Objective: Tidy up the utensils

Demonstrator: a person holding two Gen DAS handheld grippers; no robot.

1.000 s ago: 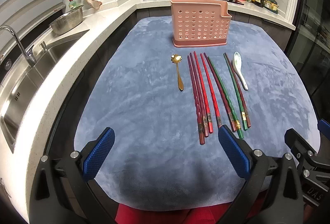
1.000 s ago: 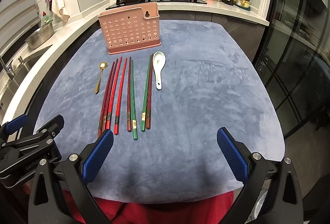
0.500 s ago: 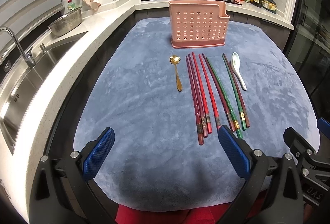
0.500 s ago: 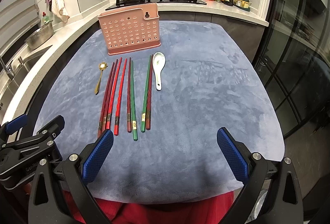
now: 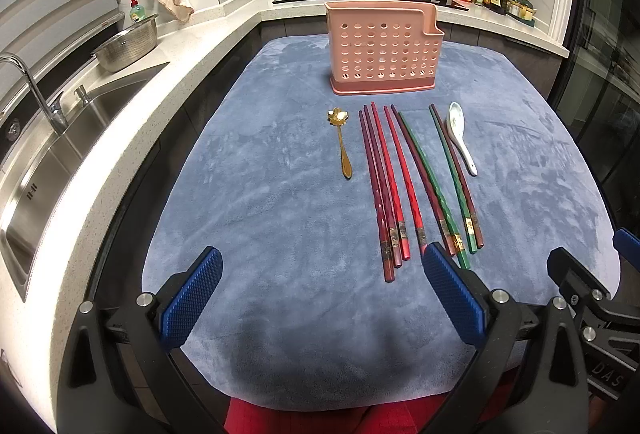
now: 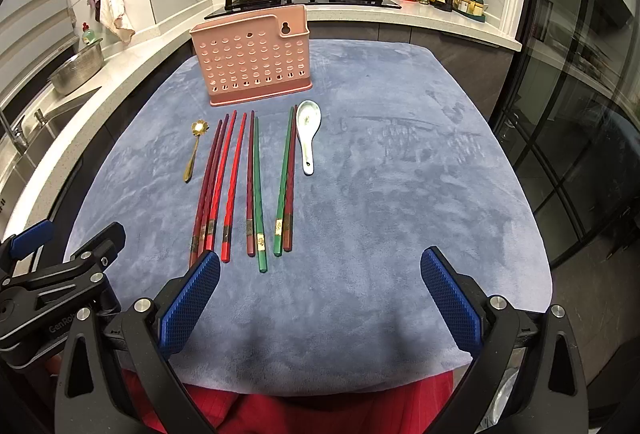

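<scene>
While both my grippers hang low over the near edge of the blue mat [image 5: 280, 194], nothing is held. Left gripper [image 5: 320, 298]: fingers [image 5: 192, 298] spread wide, empty. Right gripper [image 6: 320, 298]: fingers [image 6: 450, 298] spread wide too, empty.

Utensils lie in a row on the mat over the bench, mid-field, handles toward me. Gold spoon [image 5: 342, 142] at far left, apart from the rest. Then the chopsticks [image 5: 396, 186]: red and dark red ones bunched close, touching in places, then green ones paired with dark red. White ceramic spoon [image 5: 460, 138] at far right, just beside the last pair, bowl facing up.

Pink perforated holder [image 5: 382, 50] stands upright just beyond the utensil tips.

Left gripper's right finger sits near the chopstick ends, not touching
</scene>
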